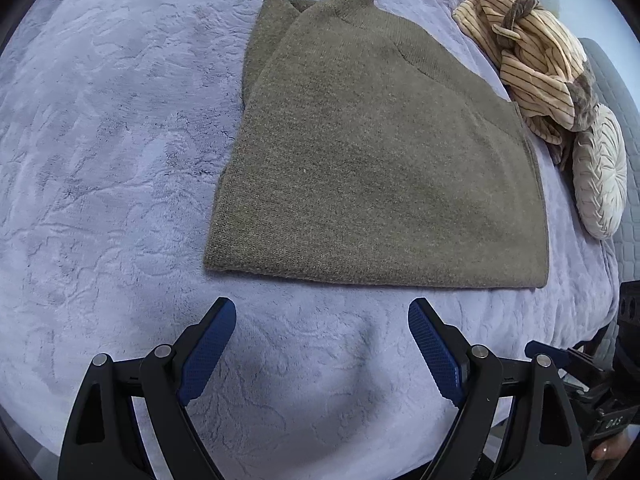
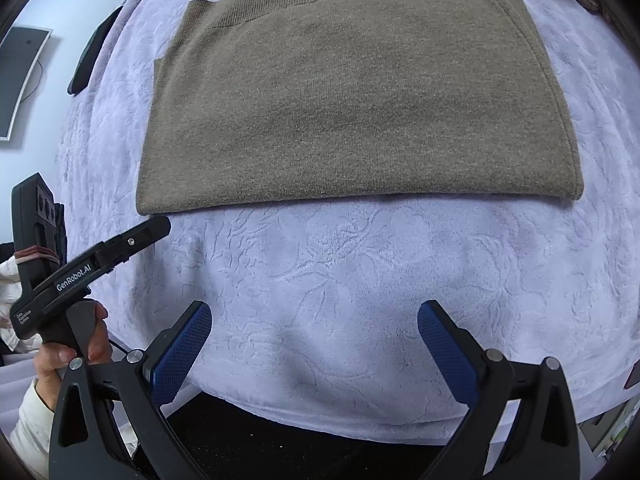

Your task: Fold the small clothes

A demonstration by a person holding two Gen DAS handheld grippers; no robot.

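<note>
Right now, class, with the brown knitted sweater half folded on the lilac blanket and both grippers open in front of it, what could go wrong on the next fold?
1. The brown knitted sweater is layered; pinching only its top layer would undo the fold.
2. The near hem lies flat on the soft lilac blanket; the left gripper or right gripper may grab blanket too.

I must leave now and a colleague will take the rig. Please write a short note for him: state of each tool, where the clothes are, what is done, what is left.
Left tool: open, empty, short of the near hem.
Right tool: open, empty, also short of the hem.
Olive-brown knitted sweater: flat on the lilac plush blanket, already folded into a compact shape.
Left: perhaps one more fold; the crumpled cream striped garment beyond it is not folded.
</note>
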